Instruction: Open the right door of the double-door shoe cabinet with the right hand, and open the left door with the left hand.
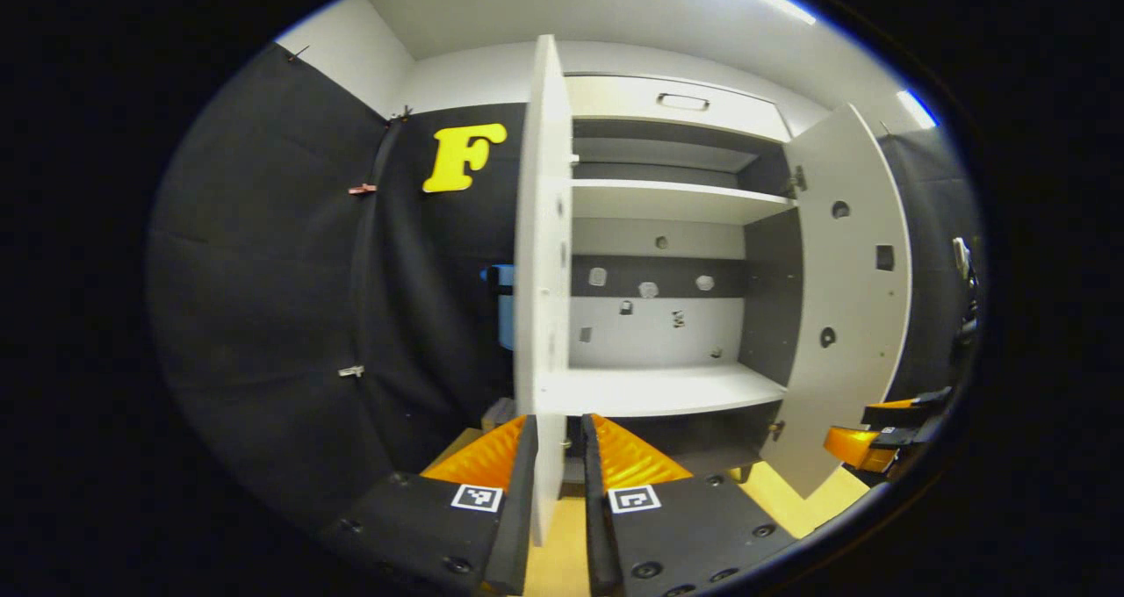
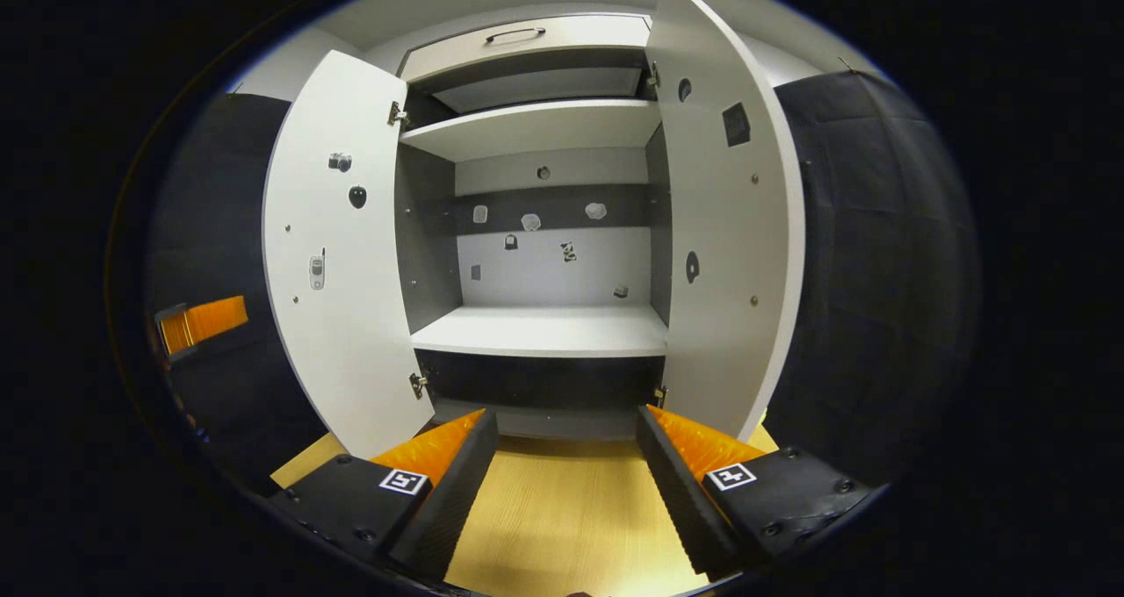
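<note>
1. The shoe cabinet [image 2: 544, 329] stood against the booth wall with both doors swung out, so the shelves inside were plainly visible in both views.

2. In the left gripper view, the left gripper [image 1: 558, 483] had the free edge of the left door [image 1: 540, 255] between its two fingers. The jaws were nearly closed, and the panel passed edge-on through the narrow gap. The fingers seemed to press on both faces of the door, though a very thin gap cannot be excluded.

3. I think the door was held at its lower edge because there a thin panel gives both fingers a flat face, and a pull there turns the door easily on its hinges.

4. The left door pointed almost straight toward this camera, so it was about square to the cabinet front. The left gripper also showed far off at the left of the right gripper view.

5. In the right gripper view, the right gripper [image 2: 566, 483] had its jaws wide apart and held nothing. It hung above the wooden floor [image 2: 562, 518], in front of the cabinet and apart from both doors.

6. The right door [image 2: 729, 228] stood fully out, just beside the right finger but not touching it. The release looked reasonable, since this door needed no more pulling.

7. In my judgement the task was almost complete; the left gripper had only to let go of its door.
</note>
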Demonstrator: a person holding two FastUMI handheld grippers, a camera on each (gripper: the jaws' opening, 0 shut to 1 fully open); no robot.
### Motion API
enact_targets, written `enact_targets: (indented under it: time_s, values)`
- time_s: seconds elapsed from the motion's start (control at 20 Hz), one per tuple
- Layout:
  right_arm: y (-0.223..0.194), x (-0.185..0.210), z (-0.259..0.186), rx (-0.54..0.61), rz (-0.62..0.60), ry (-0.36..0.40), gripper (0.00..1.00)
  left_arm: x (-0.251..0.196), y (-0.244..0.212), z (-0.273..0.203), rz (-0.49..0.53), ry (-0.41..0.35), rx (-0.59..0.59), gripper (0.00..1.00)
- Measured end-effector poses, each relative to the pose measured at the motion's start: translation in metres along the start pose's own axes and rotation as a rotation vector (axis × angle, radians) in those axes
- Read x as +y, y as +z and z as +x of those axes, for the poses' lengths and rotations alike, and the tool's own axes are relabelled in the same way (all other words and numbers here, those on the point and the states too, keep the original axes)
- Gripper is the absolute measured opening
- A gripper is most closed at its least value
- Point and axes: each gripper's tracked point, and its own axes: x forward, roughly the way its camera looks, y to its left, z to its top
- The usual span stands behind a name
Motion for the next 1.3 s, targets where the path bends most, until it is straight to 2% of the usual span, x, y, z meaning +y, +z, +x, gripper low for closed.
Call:
enact_targets:
  time_s: [0.1, 0.25, 0.3, 0.35, 0.6, 0.8, 1.1, 1.3]
  values:
    - [0.005, -0.011, -0.006, -0.021, -0.003, 0.005, 0.99, -0.022, -0.003, 0.002, 0.038, 0.005, 0.004, 0.51]
    - [0.005, -0.024, -0.009, -0.018, 0.021, 0.026, 0.99, -0.057, -0.006, 0.004, 0.024, -0.005, 0.011, 0.91]
    - [0.006, -0.028, -0.011, -0.023, 0.028, 0.034, 0.99, -0.065, -0.004, 0.004, 0.005, -0.005, 0.007, 0.92]
    - [0.008, -0.034, -0.012, -0.032, 0.029, 0.038, 0.99, -0.070, -0.004, 0.005, -0.013, 0.000, 0.003, 0.97]
    - [0.006, -0.055, -0.015, -0.032, 0.030, 0.033, 0.98, -0.068, -0.006, 0.006, -0.047, 0.049, 0.010, 0.96]
    - [0.009, -0.054, -0.016, -0.059, 0.033, -0.031, 0.98, -0.056, -0.007, 0.009, -0.026, 0.022, 0.014, 0.97]
    - [0.009, -0.029, -0.023, -0.093, 0.017, -0.076, 0.98, -0.025, -0.017, 0.015, 0.001, -0.001, 0.000, 0.96]
    - [-0.004, -0.009, -0.026, -0.092, 0.013, -0.085, 0.98, -0.005, -0.040, 0.018, 0.003, 0.024, 0.007, 0.97]
